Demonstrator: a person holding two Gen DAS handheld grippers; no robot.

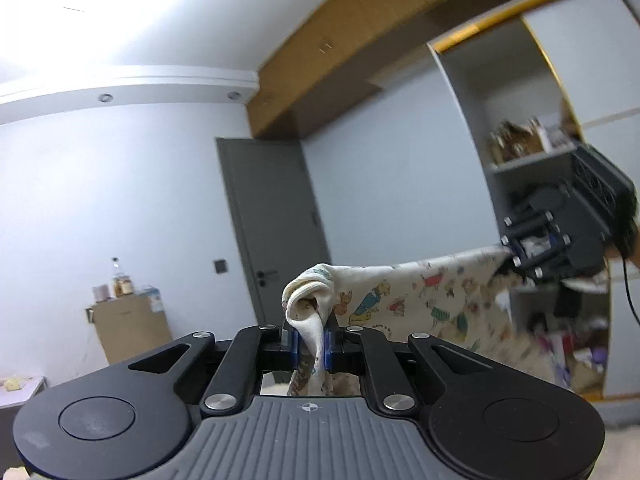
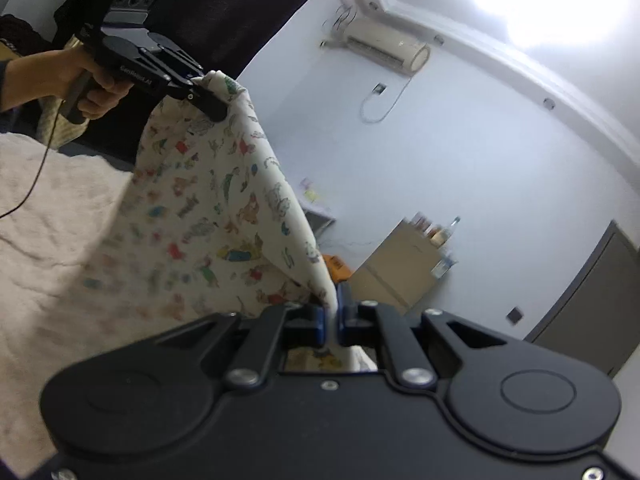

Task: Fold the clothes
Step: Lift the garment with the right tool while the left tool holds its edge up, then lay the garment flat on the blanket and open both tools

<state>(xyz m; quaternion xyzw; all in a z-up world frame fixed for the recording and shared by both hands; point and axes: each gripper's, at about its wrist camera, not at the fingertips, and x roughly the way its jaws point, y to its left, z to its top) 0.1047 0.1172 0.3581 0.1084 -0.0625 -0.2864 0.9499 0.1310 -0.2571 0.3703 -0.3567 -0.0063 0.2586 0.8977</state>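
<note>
A cream garment (image 1: 420,300) printed with small coloured animals hangs stretched in the air between both grippers. My left gripper (image 1: 310,344) is shut on one bunched corner, which curls up above the blue pads (image 1: 295,346). My right gripper (image 2: 331,322) is shut on the opposite edge of the garment (image 2: 208,220), and the cloth drapes down over a beige fleecy bed cover (image 2: 52,200). In the left wrist view the right gripper (image 1: 520,246) shows at far right, clamped on the cloth. In the right wrist view the left gripper (image 2: 208,100) shows at upper left, held by a hand (image 2: 96,80).
A grey door (image 1: 272,232) and a cardboard box (image 1: 132,328) with bottles on top stand by the far wall. An open wardrobe (image 1: 532,152) with cluttered shelves is at the right. An air conditioner (image 2: 388,46) hangs high on the wall. A black cable (image 2: 36,176) trails over the bed.
</note>
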